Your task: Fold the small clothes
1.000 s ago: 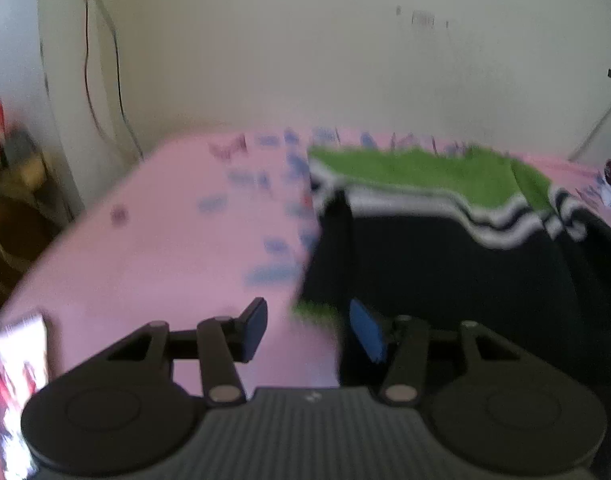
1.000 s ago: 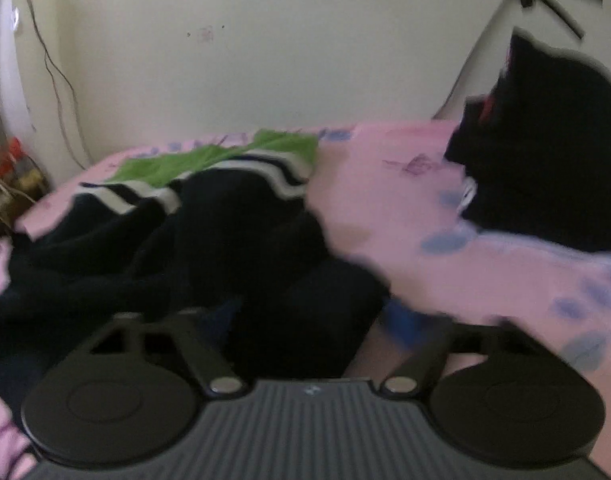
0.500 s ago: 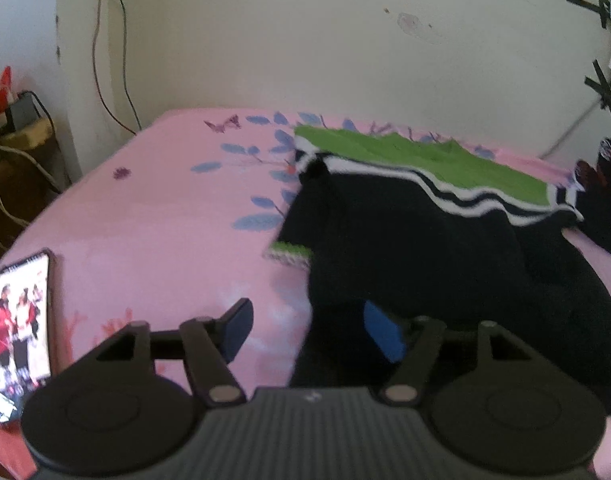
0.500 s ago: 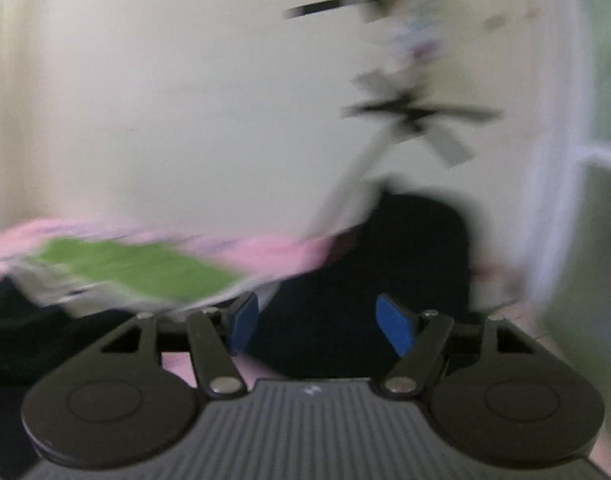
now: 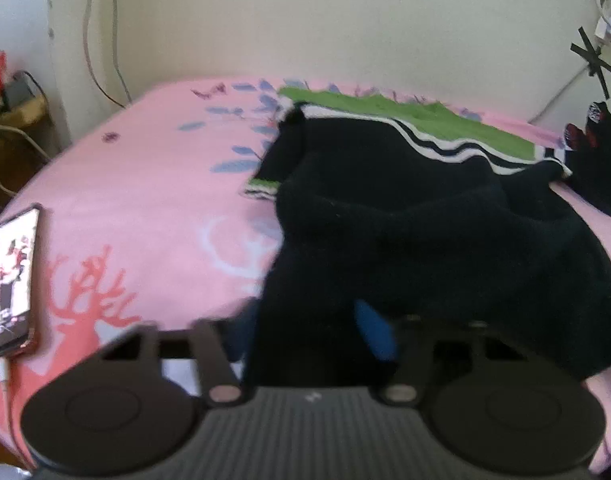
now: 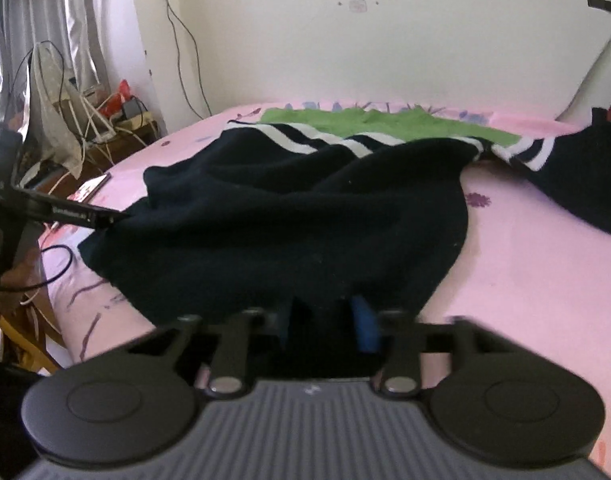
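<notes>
No container was in either view; the sweater [image 5: 445, 216] lay loose on the bed [image 5: 137, 184], a pink sheet printed with leaves and a deer. The sweater was black with white stripes and a green yoke, its green part at the far side near the wall [image 5: 305, 20], its black body bunched into ridges toward the cameras. In the left view the left gripper [image 5: 305, 332] was low over the near edge of the bed with its fingers [image 5: 375, 334] spread wide; the sweater's near left hem lay between them, and the blur there did not let me tell whether cloth touched either pad, so the fingers read as released. In the right view the right gripper [image 6: 325, 324] sat at the sweater's near hem with its fingers [image 6: 363, 326] drawn much closer, a fold of black cloth between them; they looked clenched on the sweater. The left gripper's fingers also showed in the right view, at the sweater's left edge, touching the cloth. A phone [image 5: 9, 276] with a lit screen lay on the bed's left edge, well apart from the sweater. A second dark garment [image 5: 597, 160] lay at the bed's right side.
</notes>
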